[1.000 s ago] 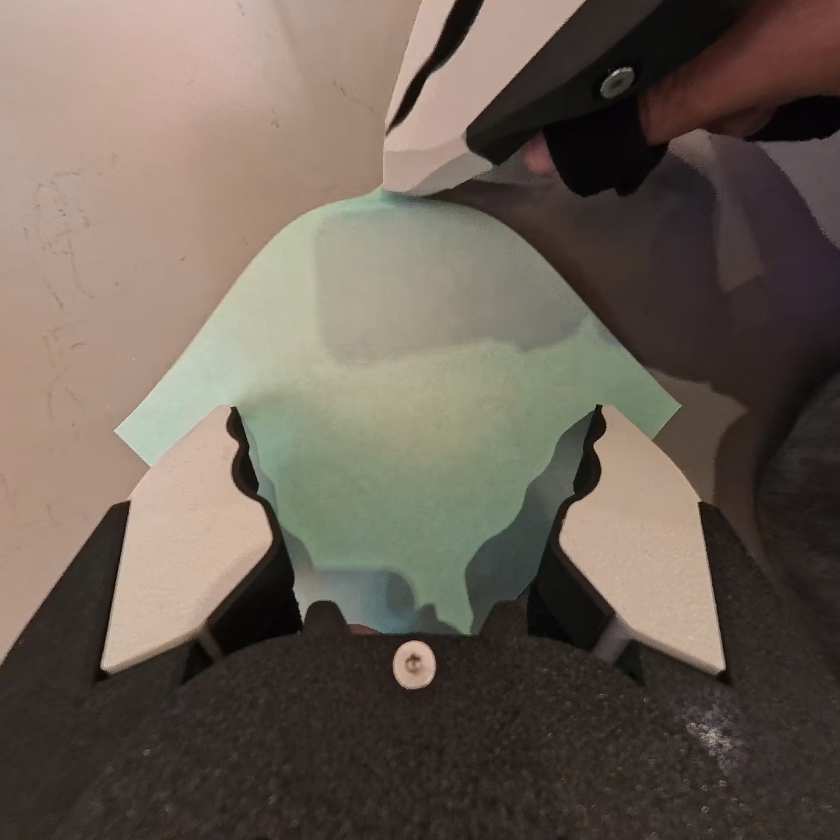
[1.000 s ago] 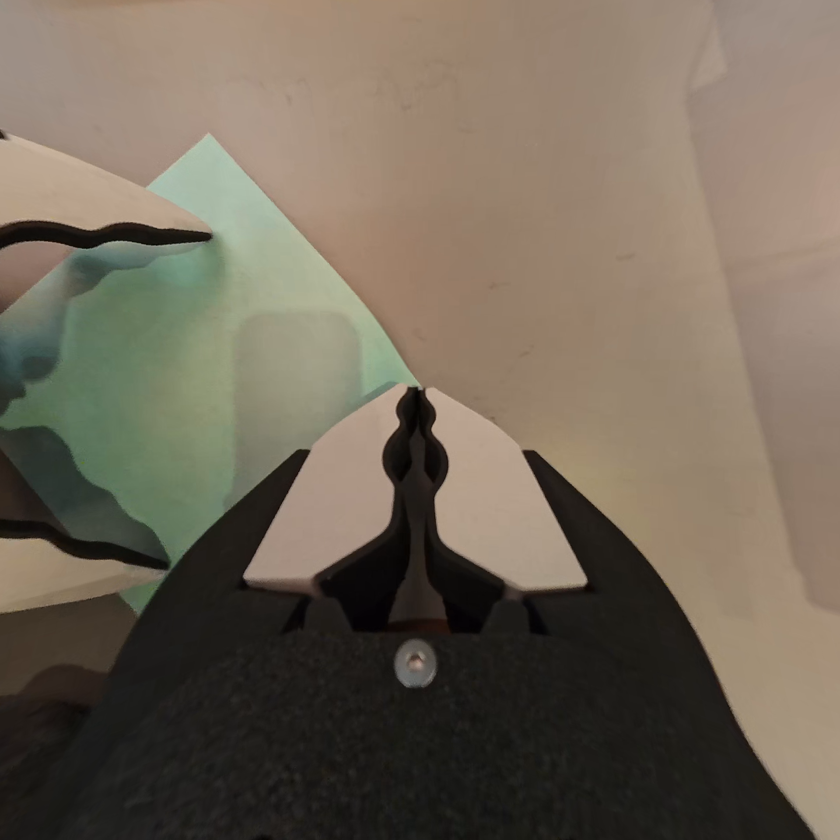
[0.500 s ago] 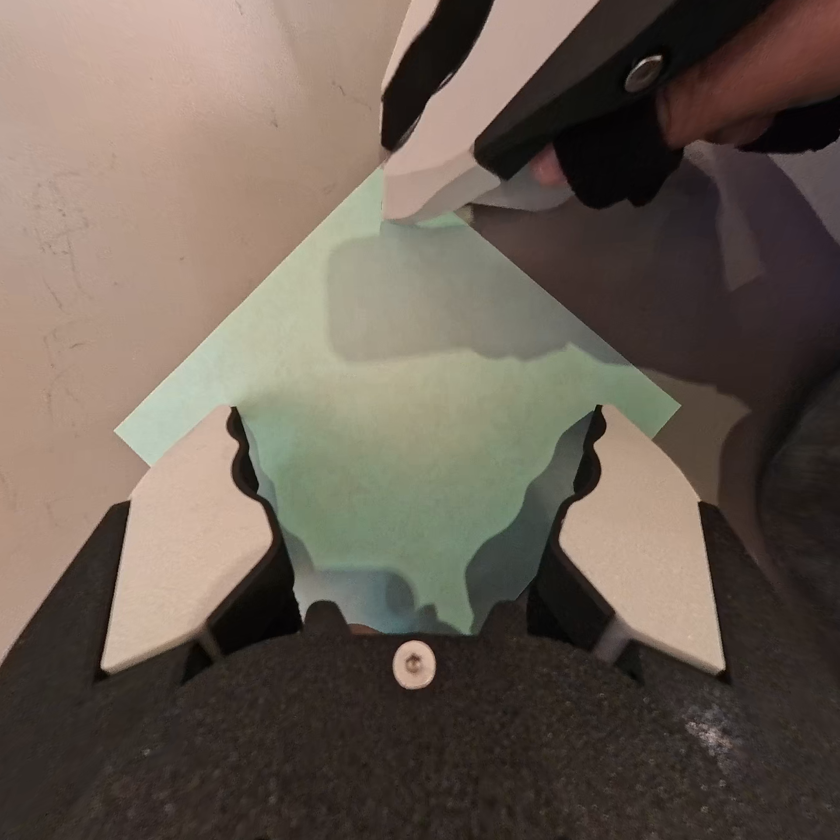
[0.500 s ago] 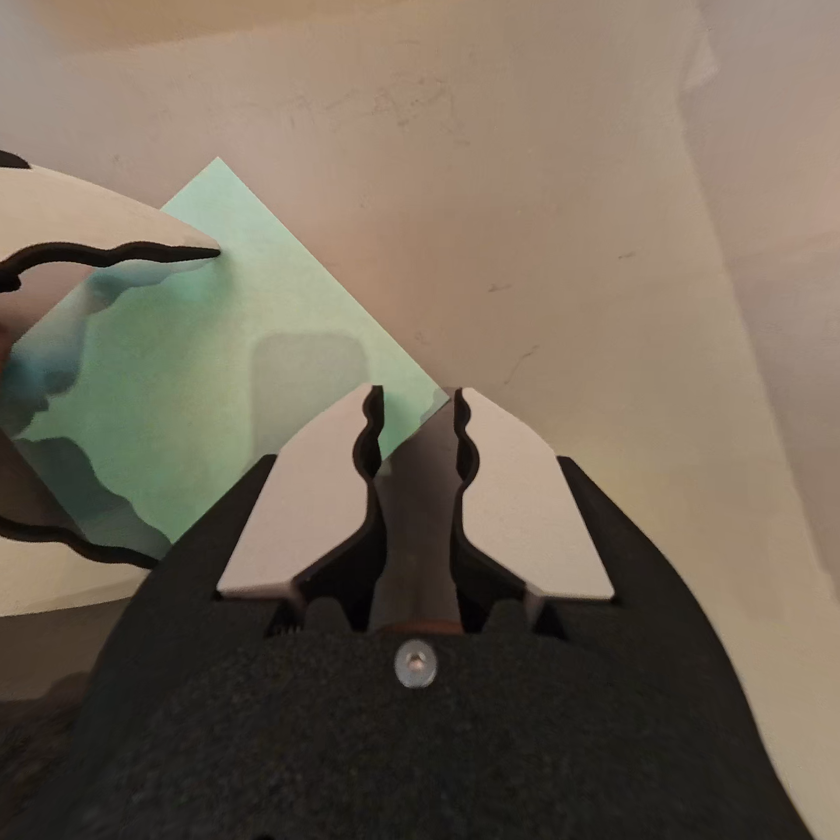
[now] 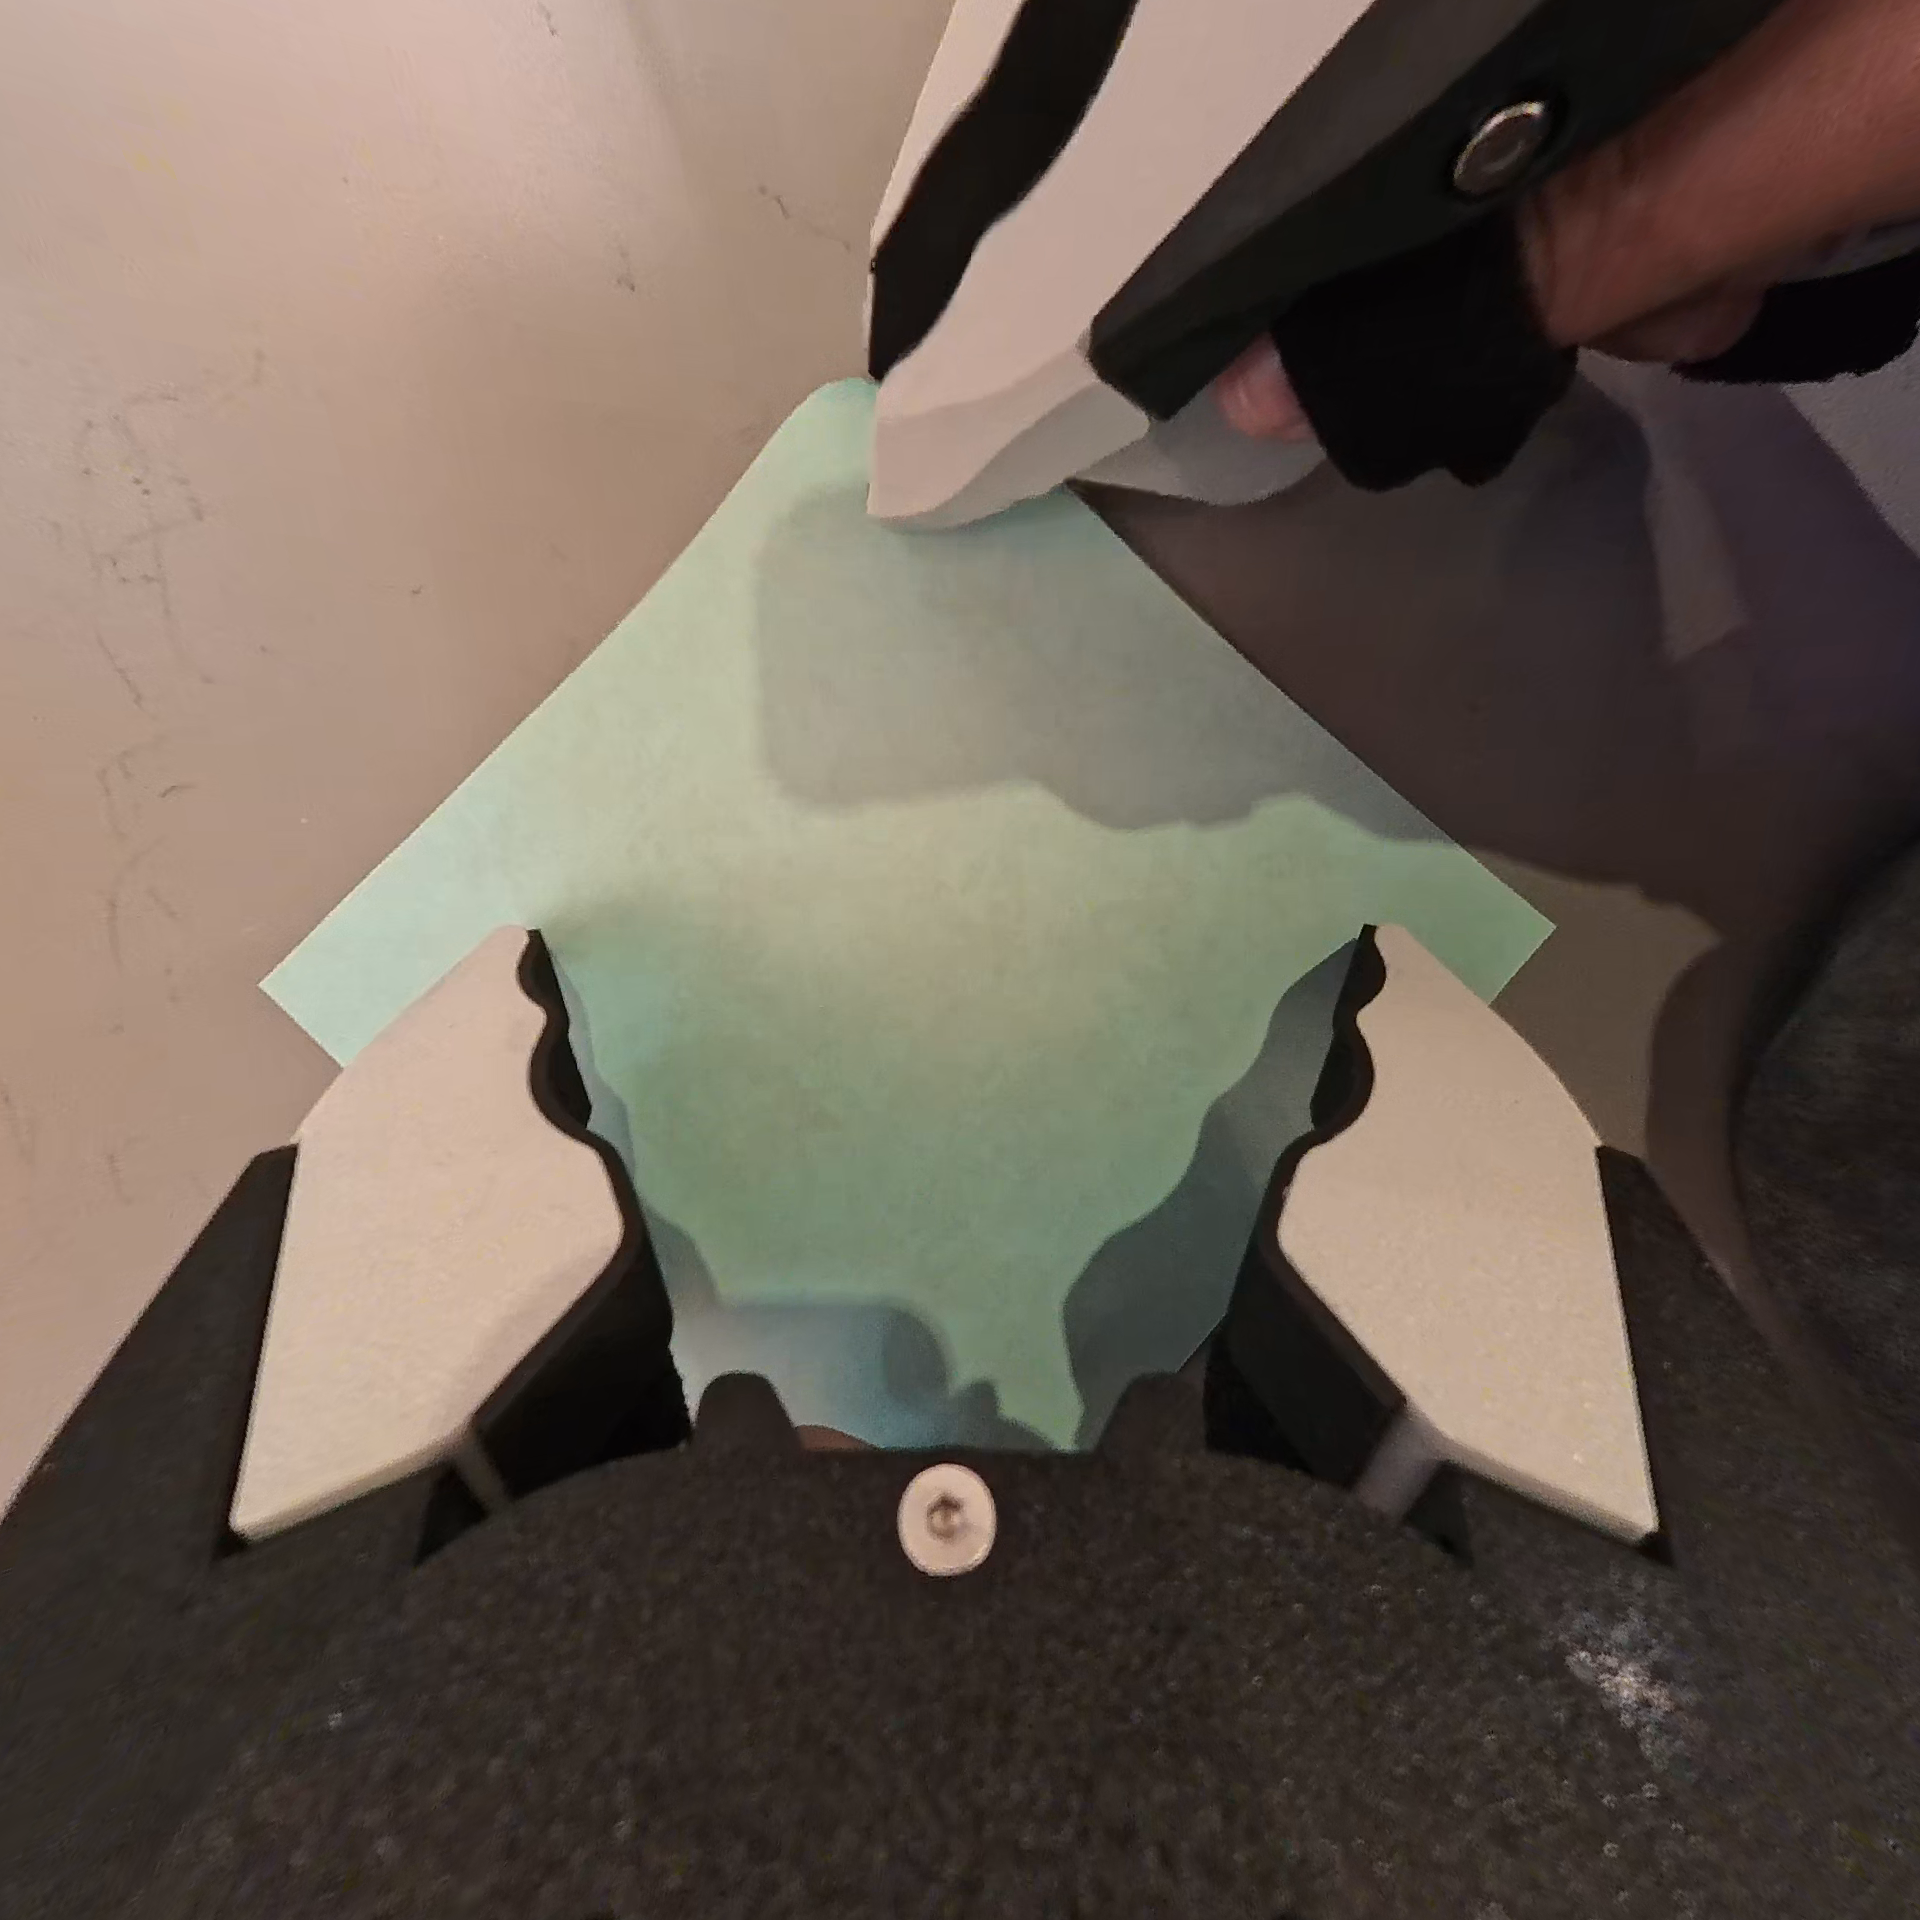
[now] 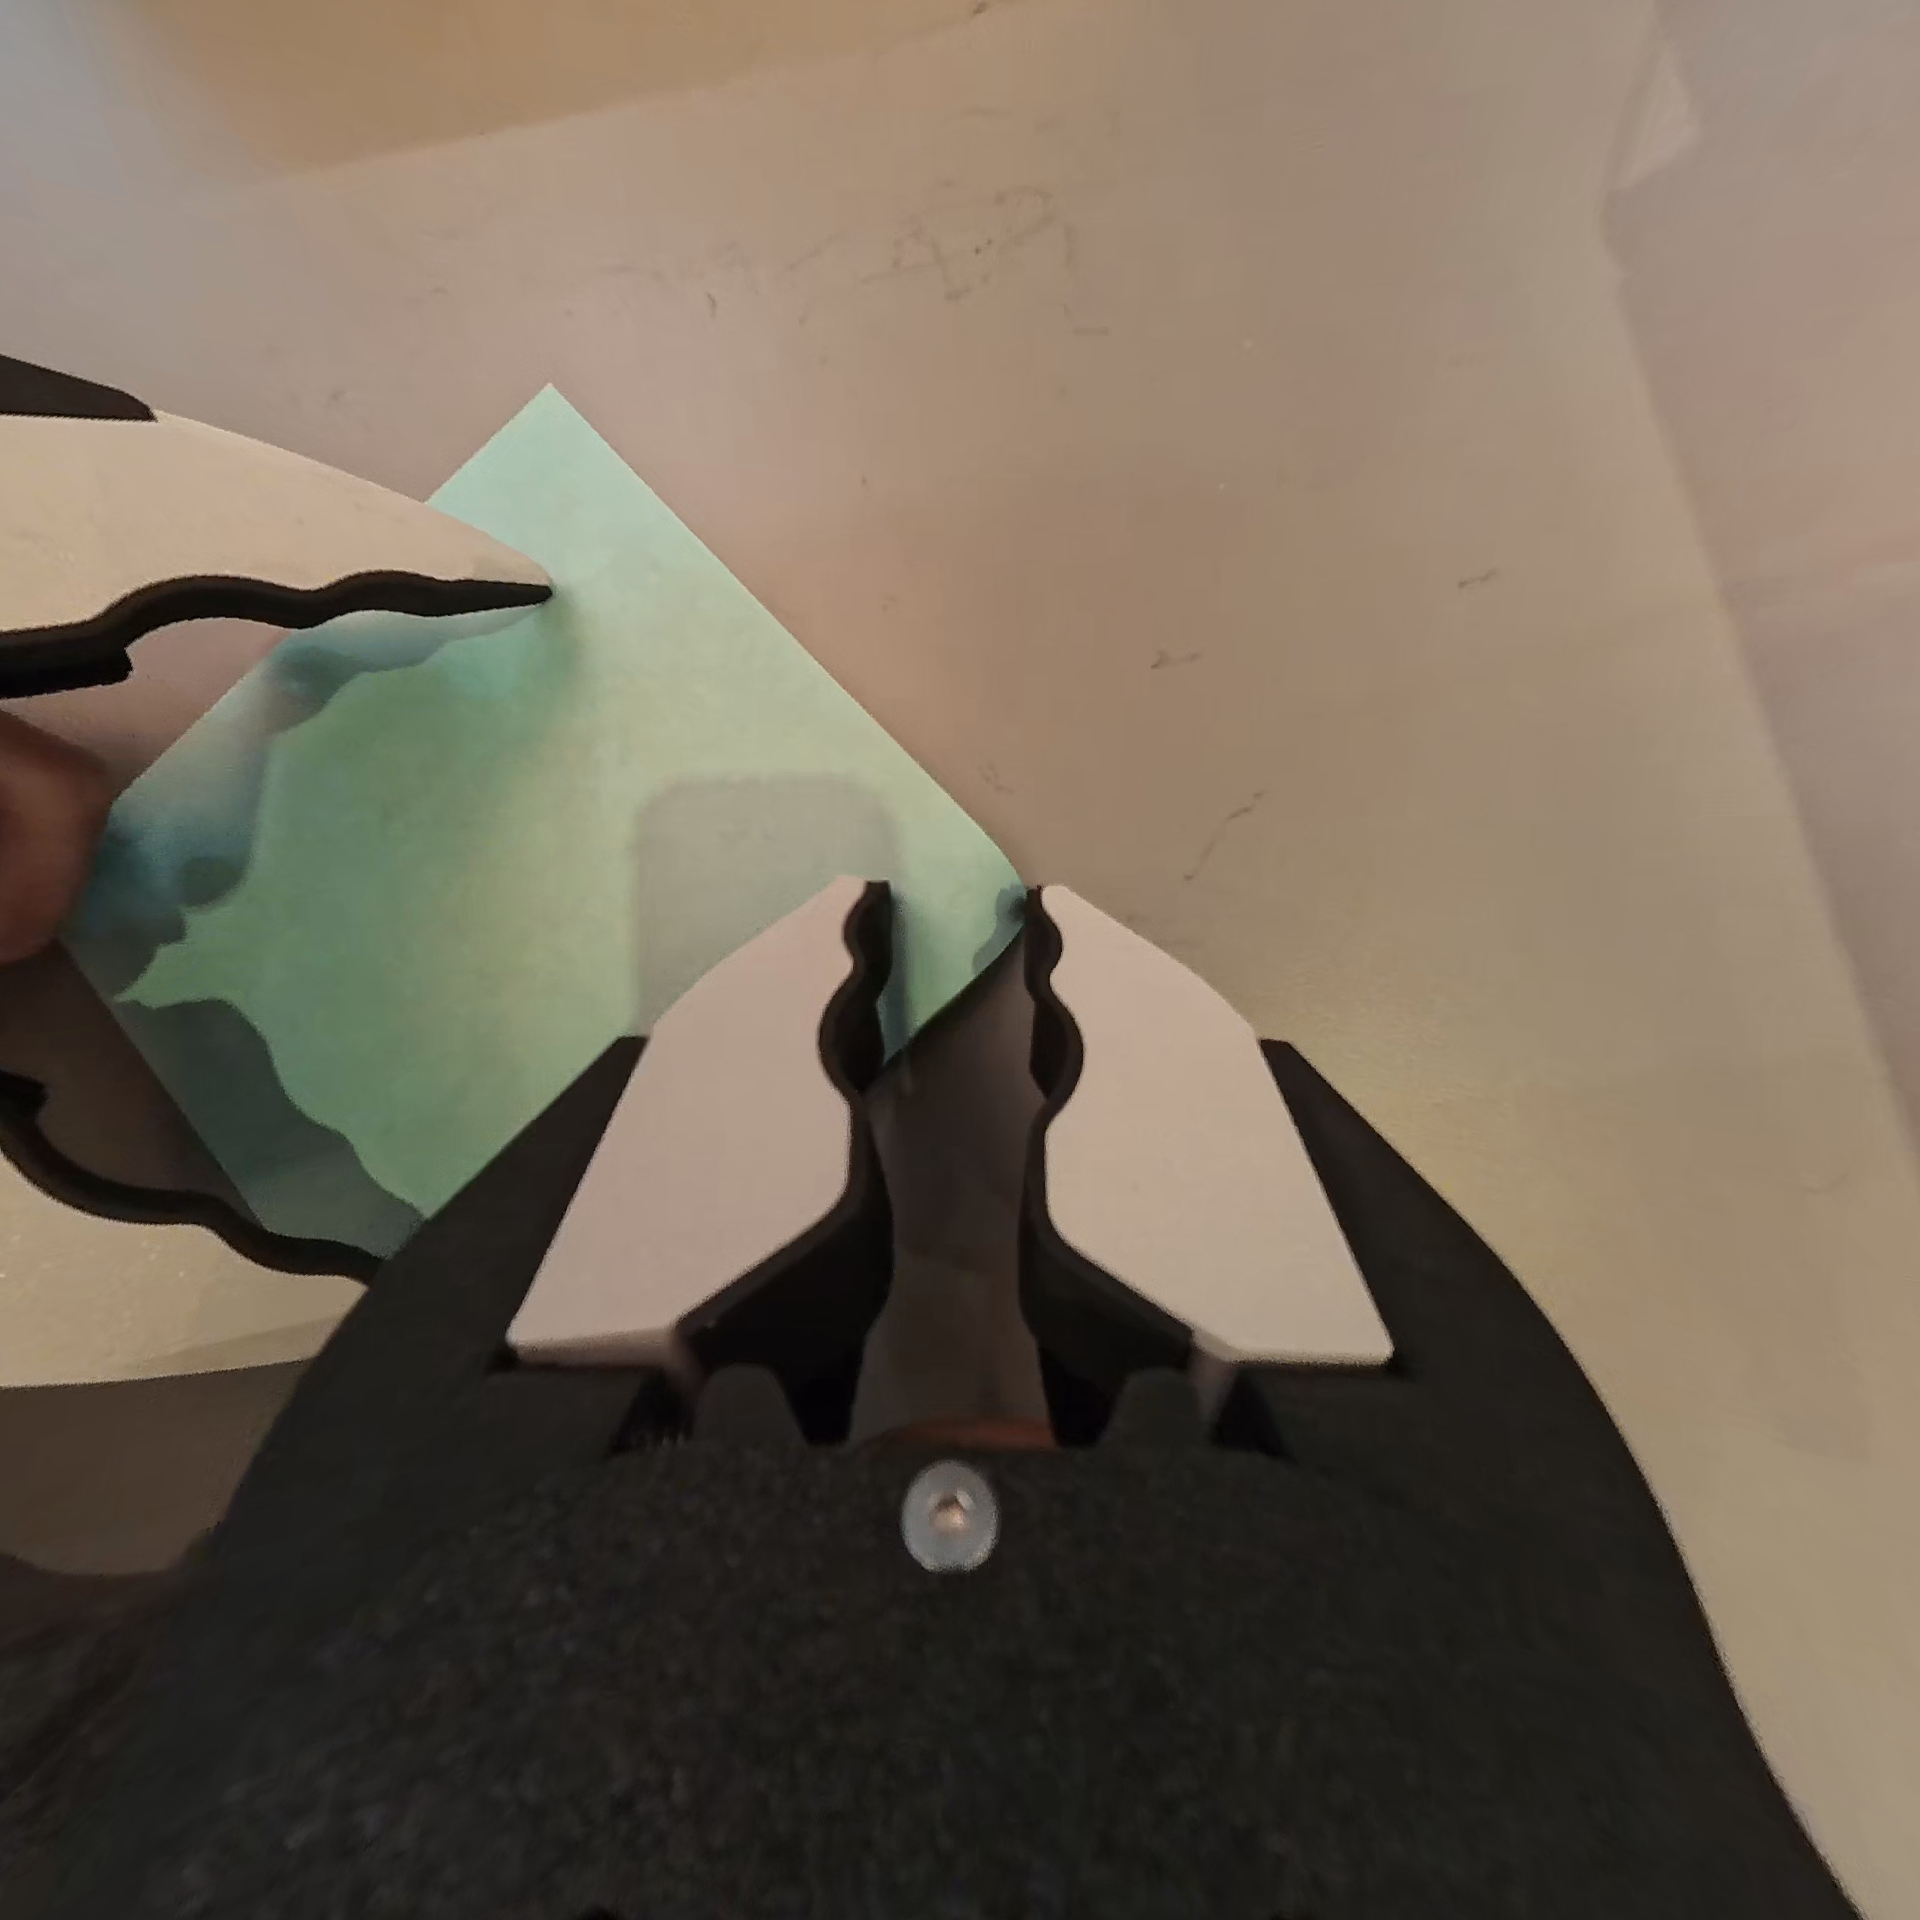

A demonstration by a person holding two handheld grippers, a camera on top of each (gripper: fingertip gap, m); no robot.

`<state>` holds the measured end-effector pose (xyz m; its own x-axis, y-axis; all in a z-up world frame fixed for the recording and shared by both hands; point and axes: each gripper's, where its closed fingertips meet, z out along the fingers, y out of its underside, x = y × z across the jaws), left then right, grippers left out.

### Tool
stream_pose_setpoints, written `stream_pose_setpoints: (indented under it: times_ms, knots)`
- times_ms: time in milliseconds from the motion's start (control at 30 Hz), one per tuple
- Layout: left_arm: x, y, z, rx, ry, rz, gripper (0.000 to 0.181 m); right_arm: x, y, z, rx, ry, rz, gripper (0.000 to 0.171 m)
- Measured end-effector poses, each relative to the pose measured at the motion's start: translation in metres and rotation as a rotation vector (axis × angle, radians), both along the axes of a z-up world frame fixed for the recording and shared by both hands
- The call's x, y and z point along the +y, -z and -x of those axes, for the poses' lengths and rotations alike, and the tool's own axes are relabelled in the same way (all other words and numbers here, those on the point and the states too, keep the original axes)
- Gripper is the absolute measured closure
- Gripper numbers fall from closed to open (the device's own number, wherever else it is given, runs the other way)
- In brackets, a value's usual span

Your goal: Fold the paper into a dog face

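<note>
Green paper [image 5: 935, 935] lies on the beige desk [image 5: 312, 416]; left hand-held gripper [image 5: 951, 935] spread wide over it; right hand-held gripper [image 6: 956, 894] narrowly open at its corner.

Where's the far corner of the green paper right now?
In the left wrist view it sits top centre, under the right claw tips on the beige table; the green paper spreads back between the open left claw.

Table [image 5: 312, 416]: cream-coloured and smooth, marked with faint dark scuffs and hairline scratches; it filled the background of both views.
Shadows: soft grey patches lay across the table on the right of the left wrist view.
Fabric [image 5: 1839, 1091]: dark grey, at that view's right edge.
</note>
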<state>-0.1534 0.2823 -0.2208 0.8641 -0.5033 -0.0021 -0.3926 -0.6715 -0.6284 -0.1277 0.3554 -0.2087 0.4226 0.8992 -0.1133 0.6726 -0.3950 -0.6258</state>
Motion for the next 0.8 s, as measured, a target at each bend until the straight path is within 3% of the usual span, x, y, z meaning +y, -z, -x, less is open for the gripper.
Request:
stream_pose_setpoints:
  times_ms: [267,633,800]
  knots:
    - [0.000,0.000,-0.001,0.000,0.006,0.000,0.045,0.012,-0.003,-0.010,-0.027,0.032,-0.059,0.170]
    - [0.000,0.000,-0.001,0.000,0.007,0.000,0.045,0.016,0.002,-0.010,-0.067,0.025,-0.112,0.148]
    - [0.000,0.000,-0.001,0.000,0.008,0.000,0.045,0.010,0.002,-0.006,-0.075,-0.024,-0.145,0.162]
